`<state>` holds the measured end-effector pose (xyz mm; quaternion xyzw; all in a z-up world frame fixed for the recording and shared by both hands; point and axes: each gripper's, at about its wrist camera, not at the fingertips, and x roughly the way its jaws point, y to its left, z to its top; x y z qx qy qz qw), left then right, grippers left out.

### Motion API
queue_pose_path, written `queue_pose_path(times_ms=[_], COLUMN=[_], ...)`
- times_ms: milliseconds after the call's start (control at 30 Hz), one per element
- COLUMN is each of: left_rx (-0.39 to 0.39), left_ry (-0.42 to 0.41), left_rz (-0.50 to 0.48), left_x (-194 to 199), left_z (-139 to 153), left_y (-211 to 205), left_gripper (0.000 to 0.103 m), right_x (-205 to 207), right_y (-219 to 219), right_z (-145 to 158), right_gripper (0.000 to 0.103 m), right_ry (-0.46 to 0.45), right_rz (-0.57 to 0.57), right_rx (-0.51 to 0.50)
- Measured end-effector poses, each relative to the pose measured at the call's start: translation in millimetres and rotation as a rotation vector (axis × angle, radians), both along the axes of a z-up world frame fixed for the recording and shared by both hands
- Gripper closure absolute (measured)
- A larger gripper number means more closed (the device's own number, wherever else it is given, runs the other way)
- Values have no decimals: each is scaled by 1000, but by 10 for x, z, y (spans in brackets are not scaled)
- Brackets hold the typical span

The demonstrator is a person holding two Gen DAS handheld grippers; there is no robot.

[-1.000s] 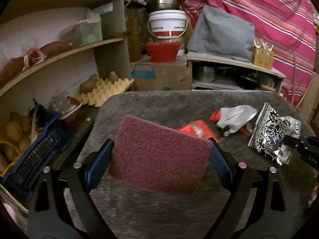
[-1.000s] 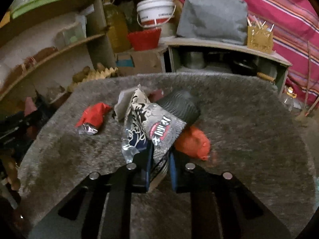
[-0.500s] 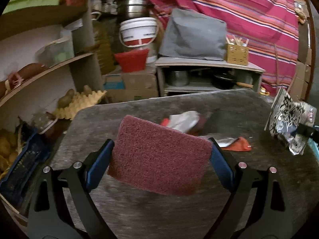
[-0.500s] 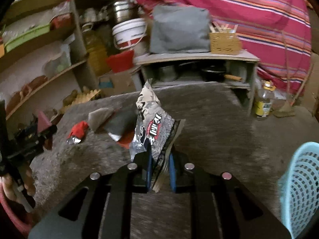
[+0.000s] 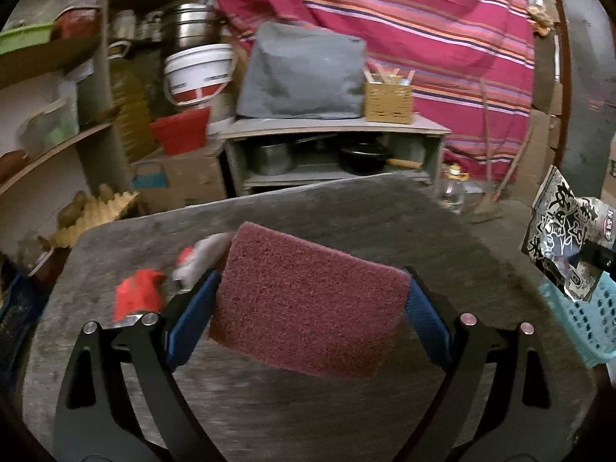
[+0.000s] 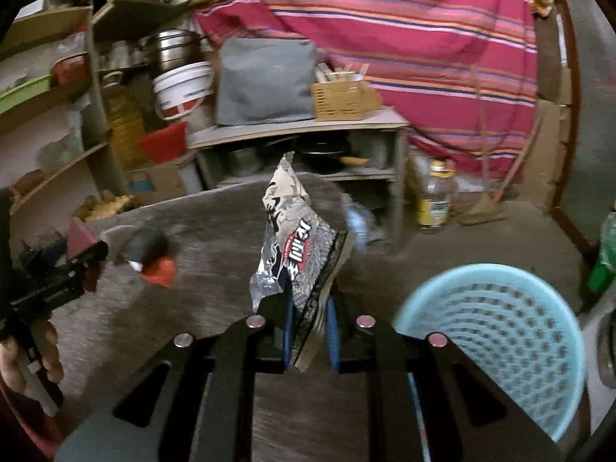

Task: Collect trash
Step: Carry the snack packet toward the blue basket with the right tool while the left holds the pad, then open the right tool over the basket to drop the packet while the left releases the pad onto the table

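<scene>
Two grippers, both loaded: left gripper (image 5: pixel 310 304) clamps a maroon scouring pad (image 5: pixel 308 300) above the surface (image 5: pixel 346 208). Right gripper (image 6: pixel 310 331) pinches a snack wrapper (image 6: pixel 296 246) beyond the surface's right edge. Only the right view shows the whole blue basket (image 6: pixel 496 342); red wrappers (image 5: pixel 136 296) stay near the left edge.

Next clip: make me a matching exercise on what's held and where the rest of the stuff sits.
Things:
1. maroon scouring pad
2. black-and-white snack wrapper
3. light blue basket
4. red crumpled wrapper

States:
A. lying on the table
B. clamped in the right gripper
C. on the floor beside the table
D. clamped in the left gripper

Pairs: 1-D, 2-B, 3-C, 4-A
</scene>
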<state>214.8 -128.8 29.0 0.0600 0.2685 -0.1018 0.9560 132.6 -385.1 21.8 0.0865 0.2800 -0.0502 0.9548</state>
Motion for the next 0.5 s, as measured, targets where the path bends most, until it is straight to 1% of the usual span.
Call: queue_pose_path(times_ms=[167, 233, 367, 500], left_rx=[8, 5, -31, -25], left_ry=[-6, -12, 11, 16], left_rz=[-80, -105, -173, -251], left_x=[-108, -161, -251, -419], left_z=[-7, 4, -5, -56], left_y=[-513, -715, -1229, -1747], left_gripper=[13, 13, 13, 13], right_x=[-275, -406, -636, -867], right_y=[-528, -778, -1157, -1499], right_z=[-5, -9, -35, -100], right_gripper=[88, 88, 88, 88], right_ry=[11, 9, 6, 4], right_rz=[-110, -153, -228, -290], right_rx=[-39, -31, -20, 14])
